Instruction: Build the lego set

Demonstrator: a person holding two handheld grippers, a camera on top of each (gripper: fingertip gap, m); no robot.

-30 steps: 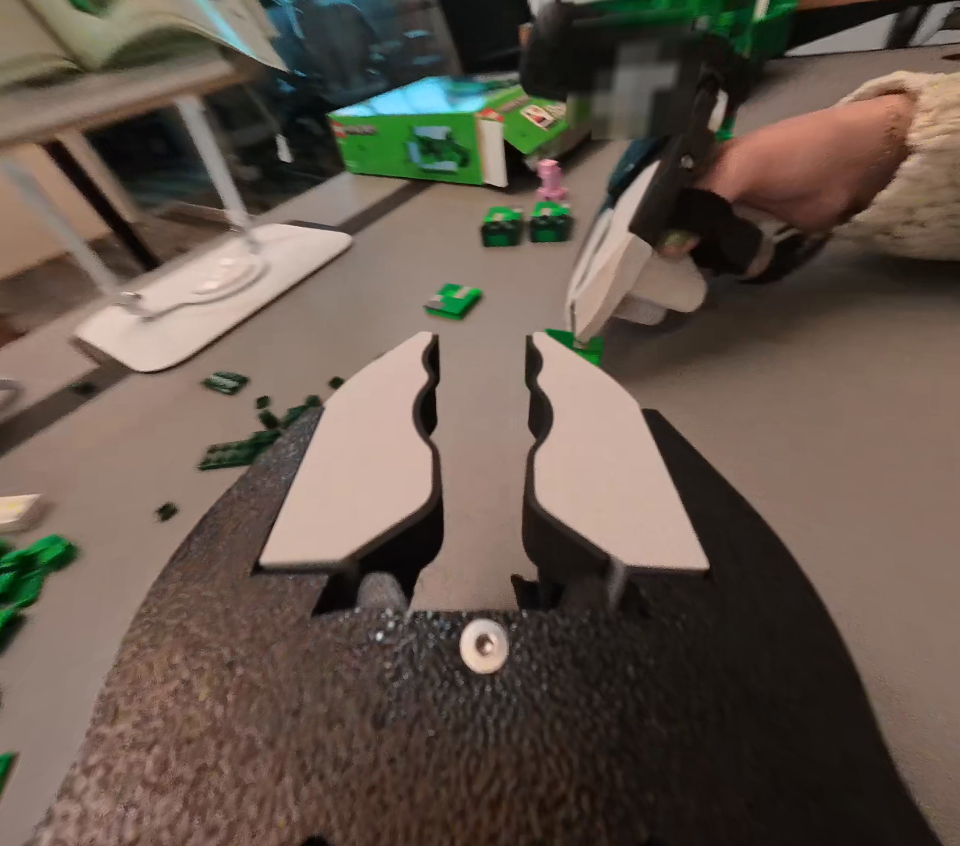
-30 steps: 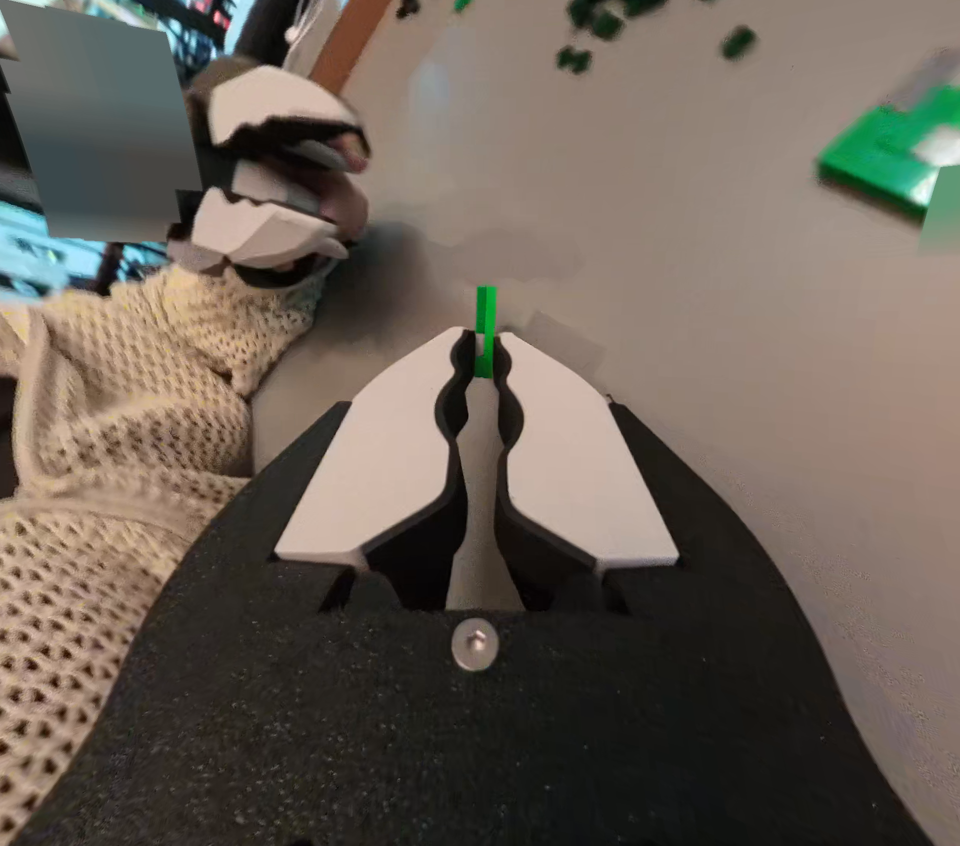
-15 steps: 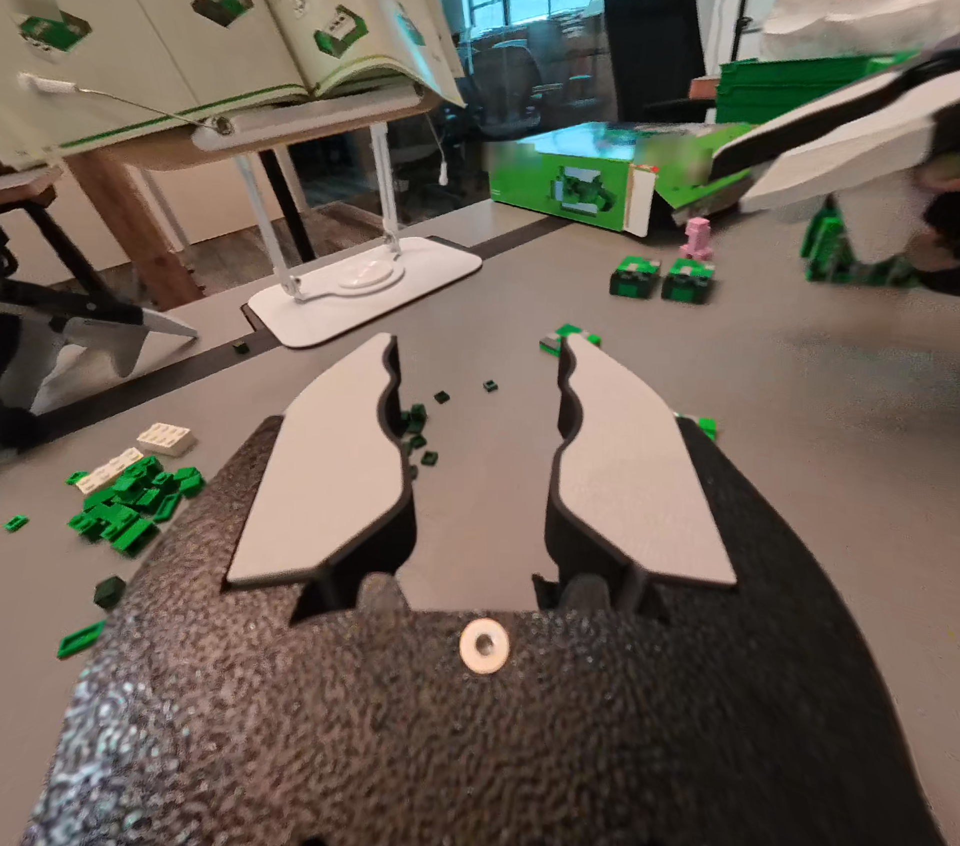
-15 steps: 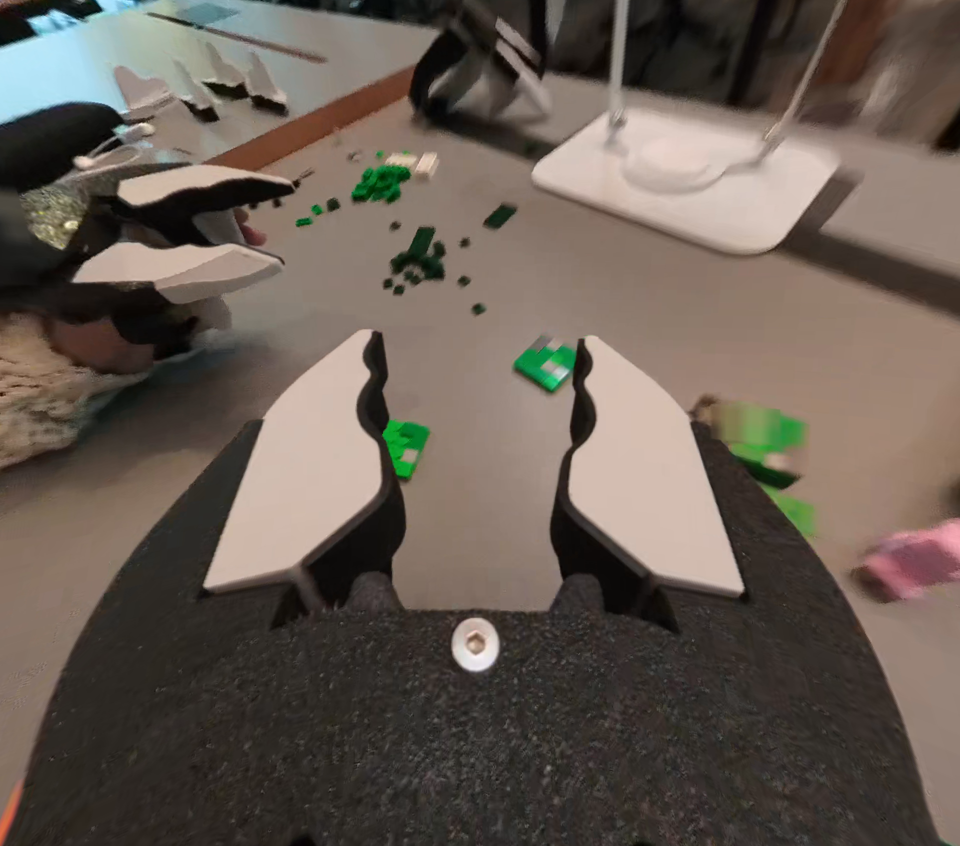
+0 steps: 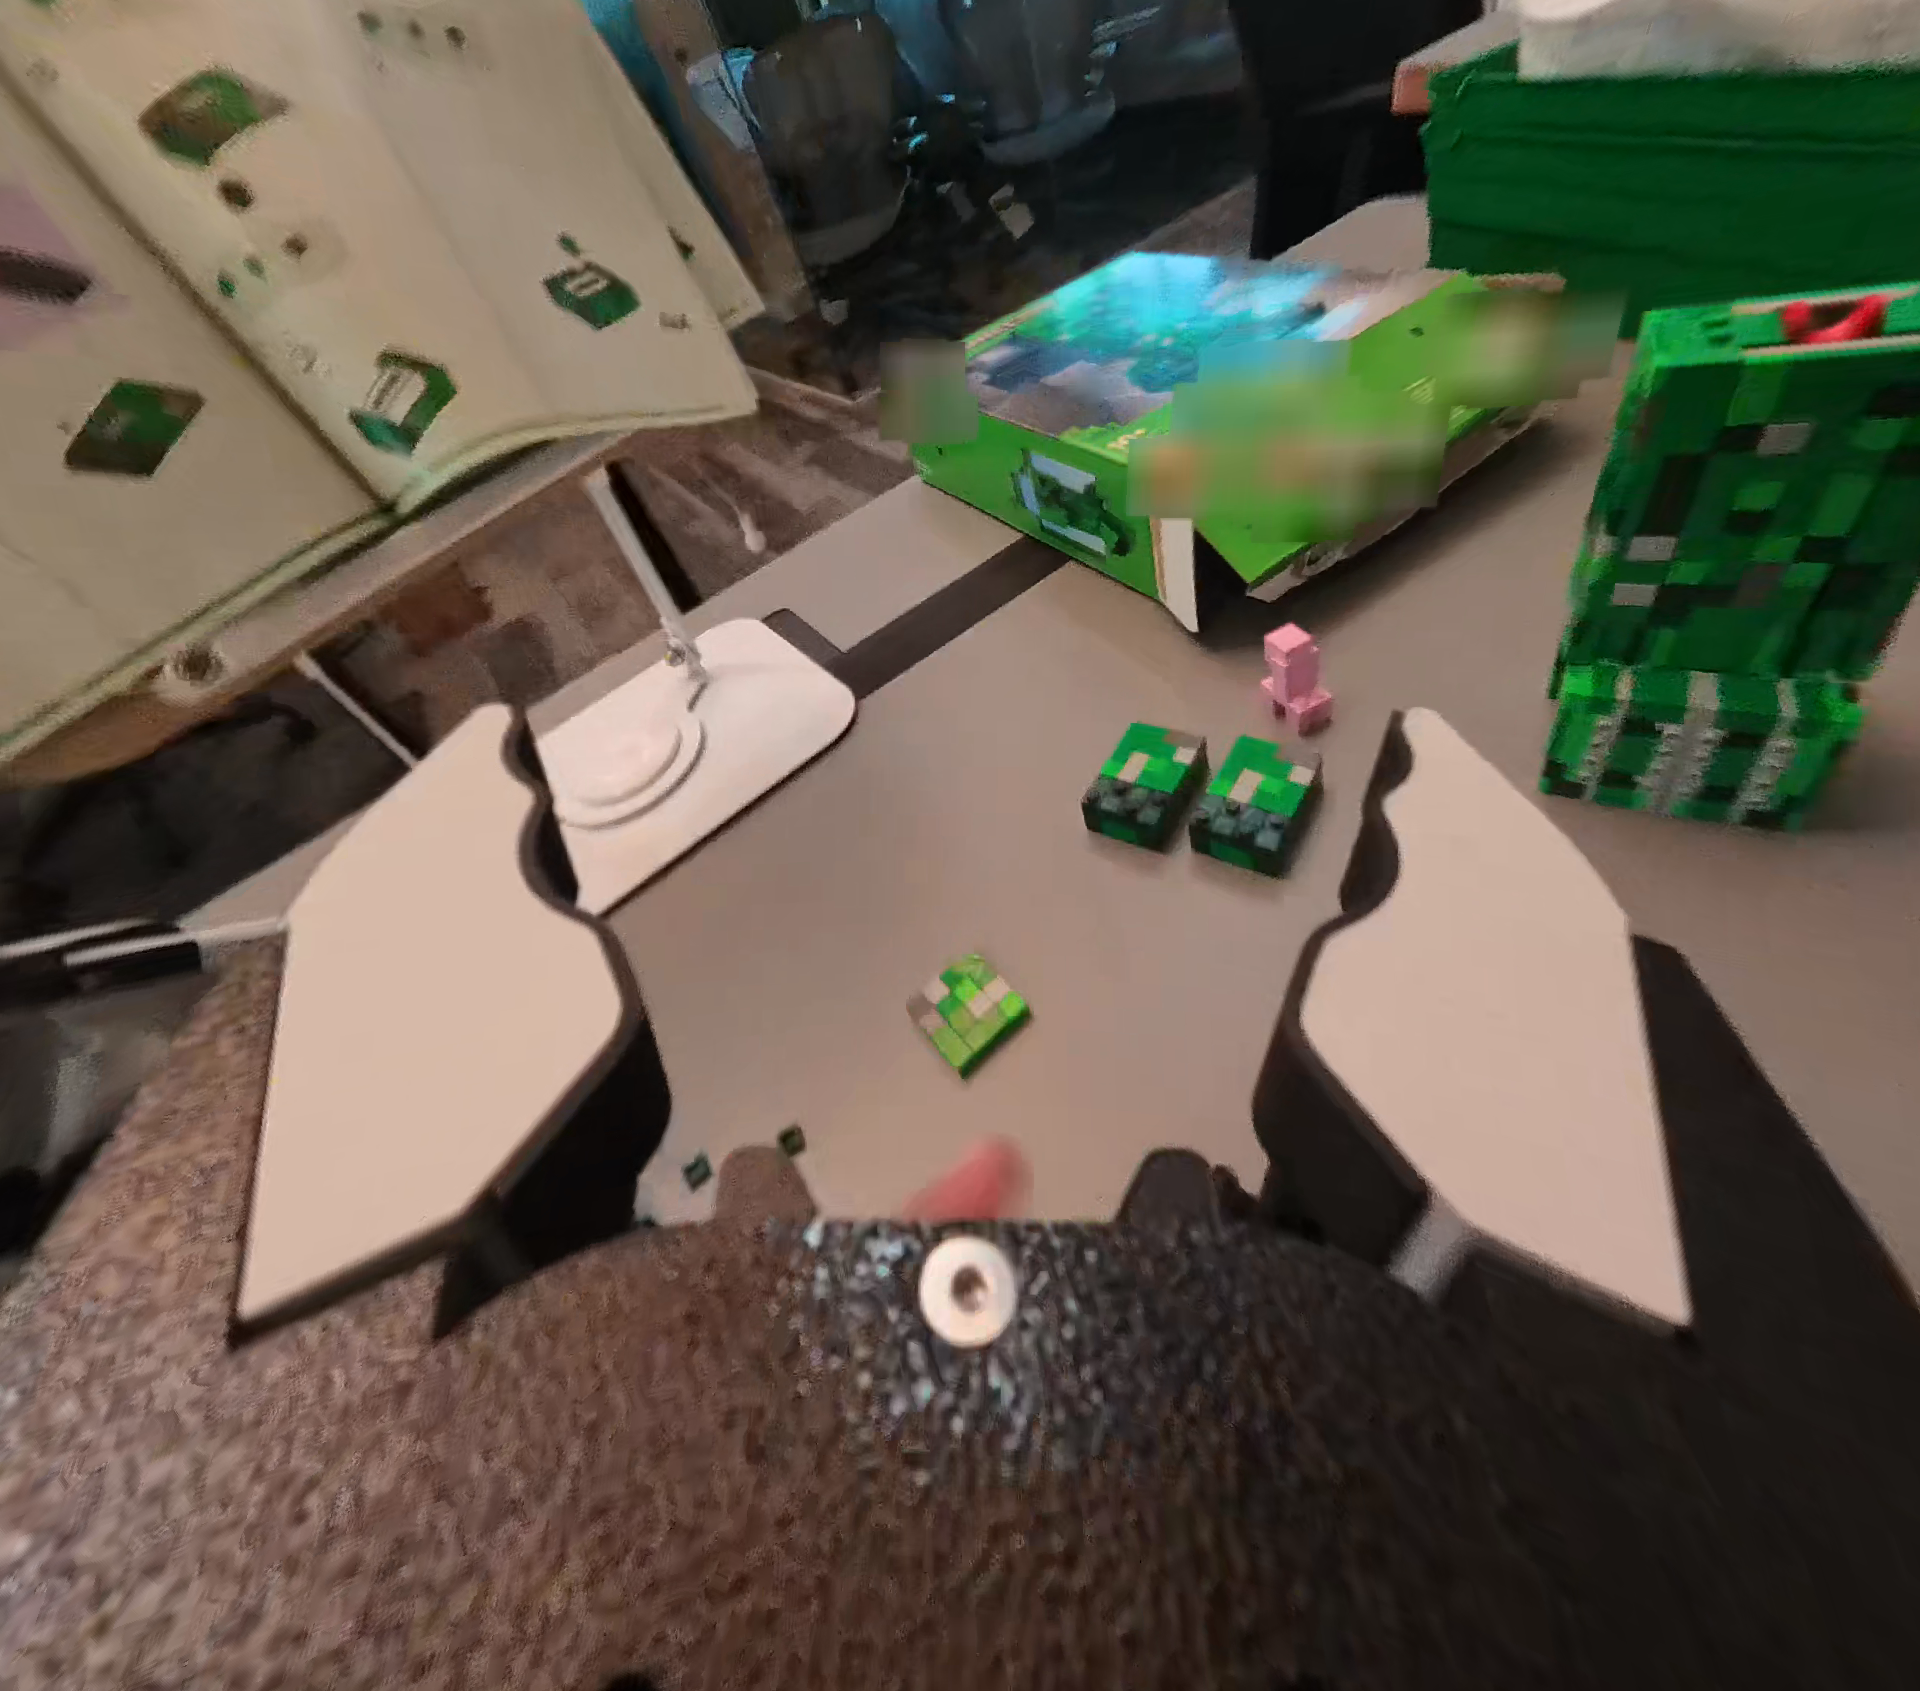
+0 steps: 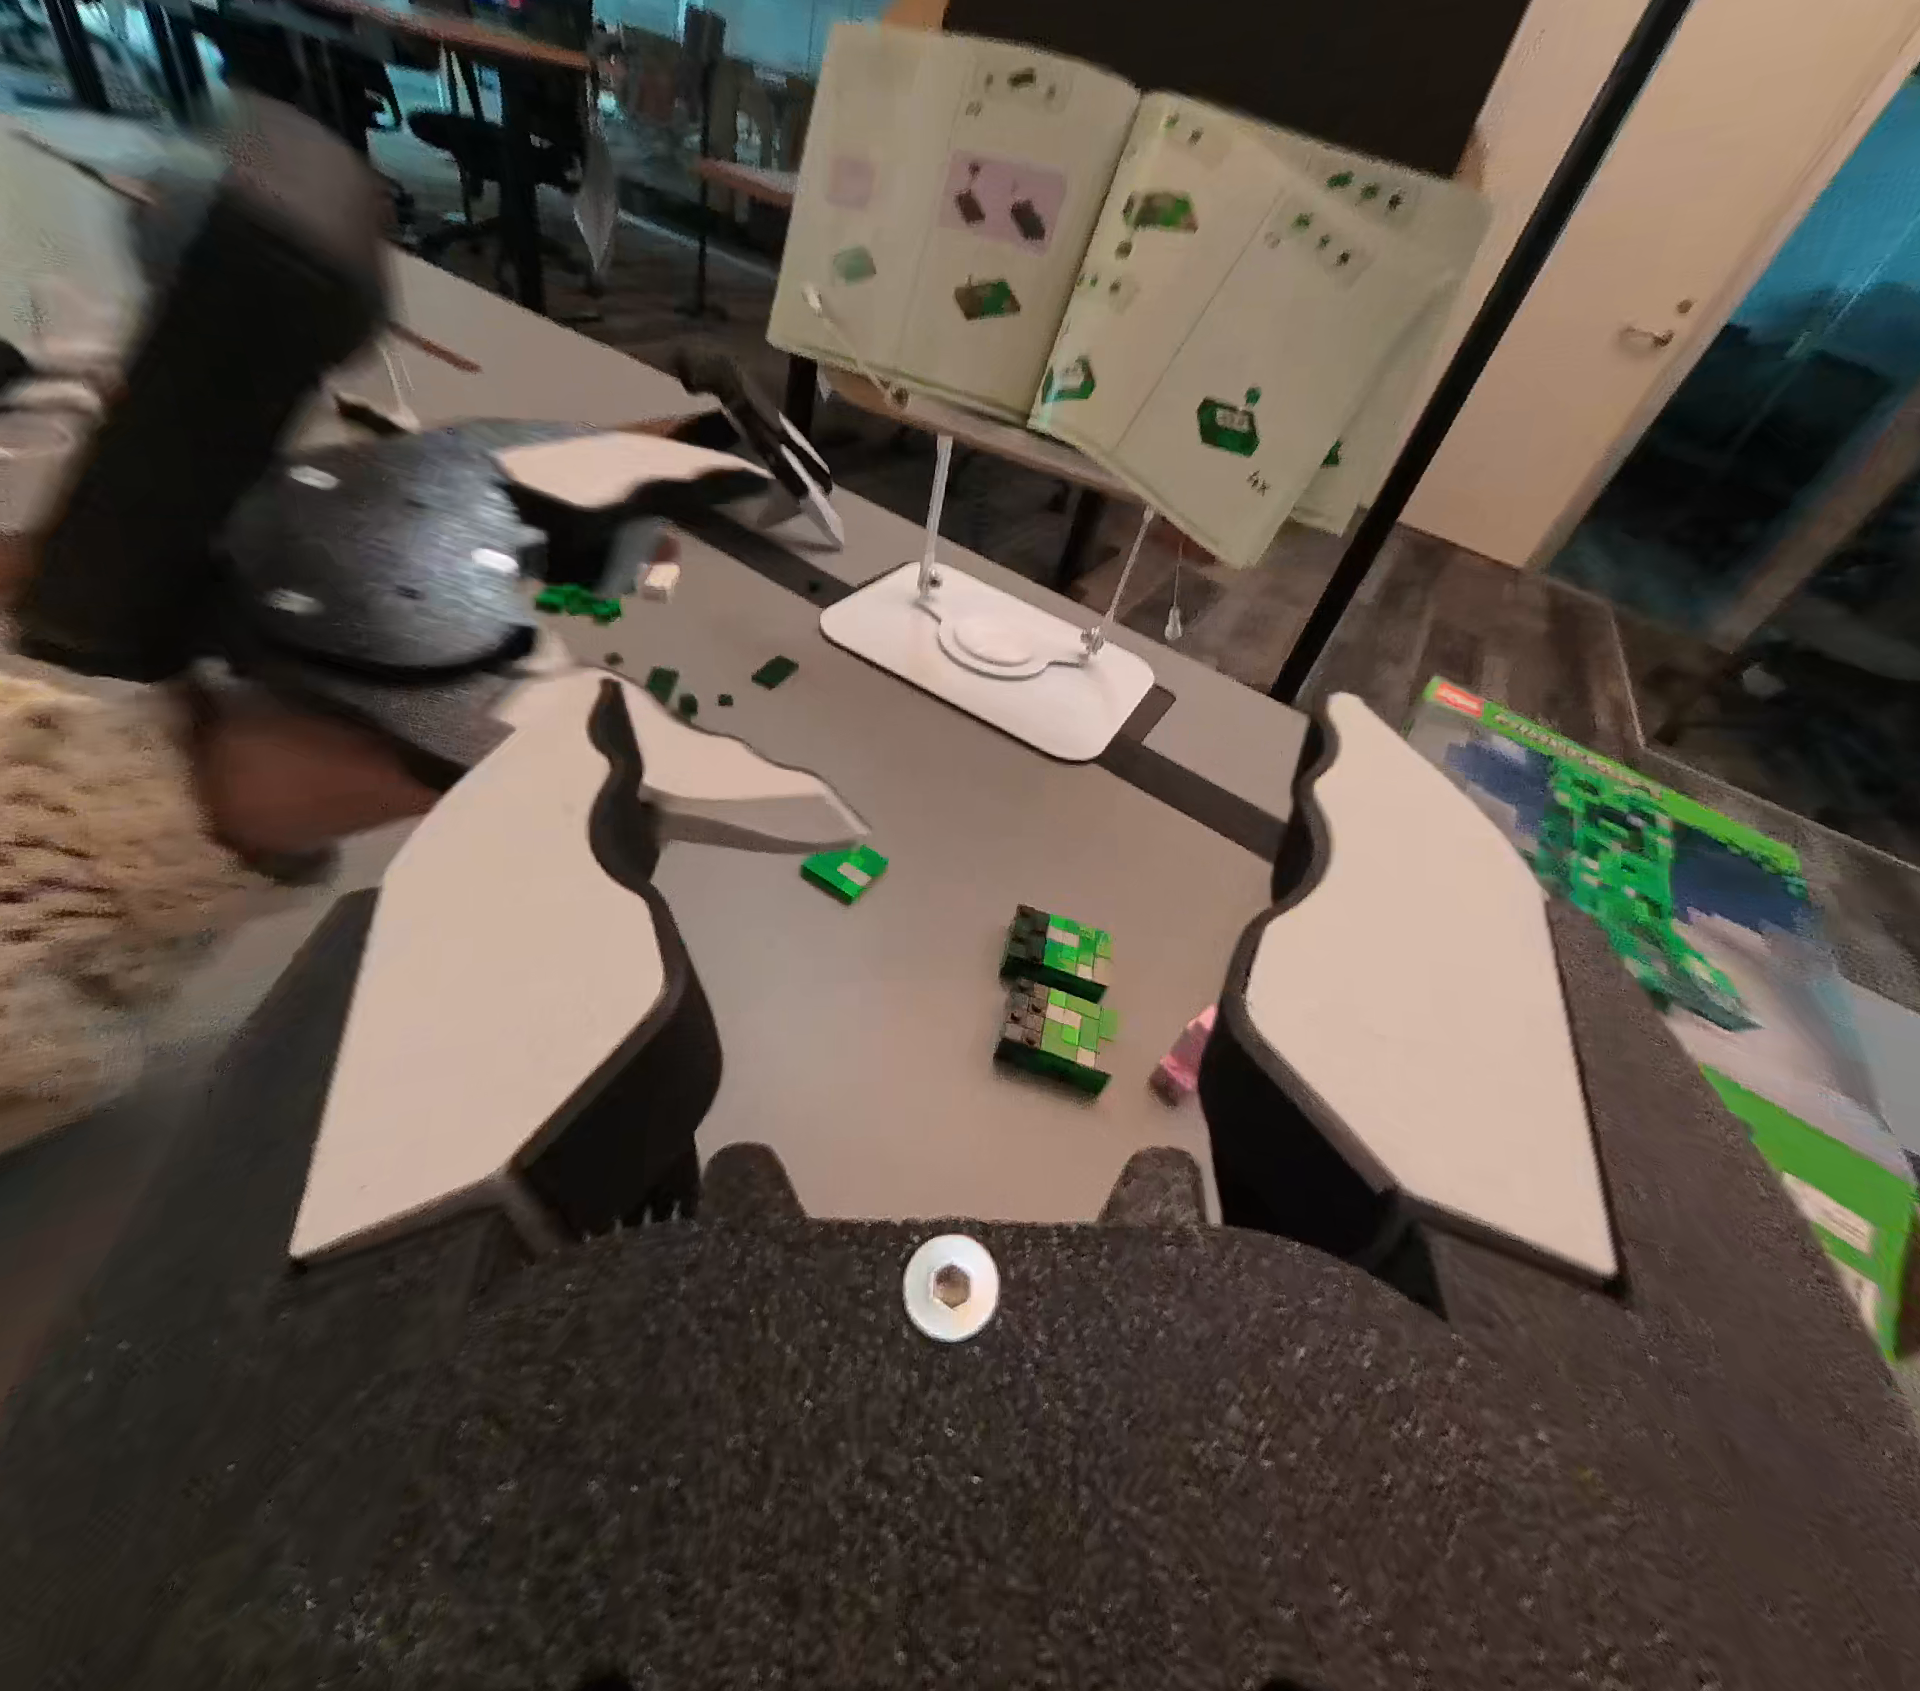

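My left gripper (image 5: 961,737) is wide open and empty, raised above the grey table (image 5: 831,862). A small flat green and grey plate assembly (image 5: 971,1013) lies below and between its fingers. Two small green block assemblies (image 5: 1195,794) and a pink pig figure (image 5: 1294,680) sit farther back. My right gripper (image 6: 971,706) is also wide open and empty. In its view the flat assembly (image 6: 844,870) lies just by one finger (image 6: 748,800) of the left gripper, and the two block assemblies (image 6: 1058,987) lie to the right.
A tall green built figure (image 5: 1745,561) stands at the right. The green set box (image 5: 1226,436) lies behind it. An open instruction book (image 6: 1122,291) rests on a stand with a white base (image 6: 987,654). Loose green pieces (image 6: 675,685) lie at the left. My left gripper's tips are some 20 centimetres from the pink pig figure (image 5: 1294,680). Look for it in the right wrist view (image 6: 1187,1047) too.
The right gripper held a thin green piece a second ago and has let it go. Both grippers have opened wider, lifted and turned toward the book.
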